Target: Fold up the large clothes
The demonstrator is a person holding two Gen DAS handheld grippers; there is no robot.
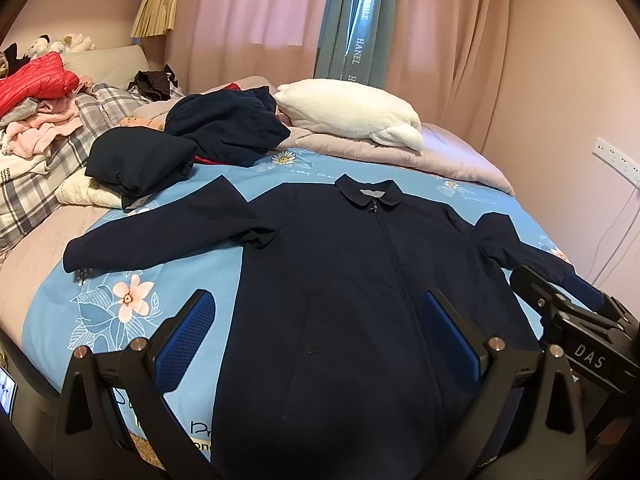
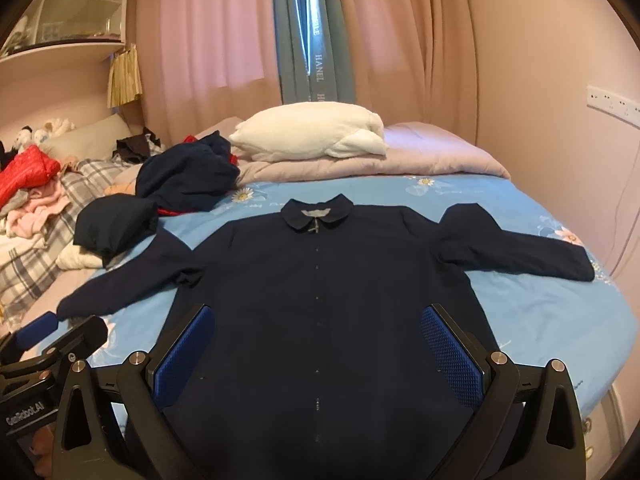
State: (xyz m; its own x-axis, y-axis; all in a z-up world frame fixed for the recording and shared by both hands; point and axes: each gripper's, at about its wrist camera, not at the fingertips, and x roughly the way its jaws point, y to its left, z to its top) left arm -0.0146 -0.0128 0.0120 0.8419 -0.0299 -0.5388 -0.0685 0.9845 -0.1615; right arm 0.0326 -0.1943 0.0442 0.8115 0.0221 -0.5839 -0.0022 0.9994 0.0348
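Note:
A dark navy zip jacket (image 1: 360, 264) lies flat, front up, on the blue floral bedsheet (image 1: 120, 320), collar away from me and both sleeves spread out. It also shows in the right wrist view (image 2: 320, 300). My left gripper (image 1: 320, 312) is open and empty, hovering above the jacket's lower left part. My right gripper (image 2: 316, 328) is open and empty above the jacket's lower middle. The right gripper shows at the right edge of the left wrist view (image 1: 576, 312). The left gripper shows at the left edge of the right wrist view (image 2: 52, 340).
A folded navy garment (image 1: 136, 164) and a crumpled navy pile (image 1: 228, 124) lie beyond the left sleeve. A white pillow (image 1: 352, 112) rests on a lilac duvet (image 1: 440, 156). Red and pink clothes (image 1: 36, 100) sit at far left. Curtains (image 1: 248, 8) hang behind.

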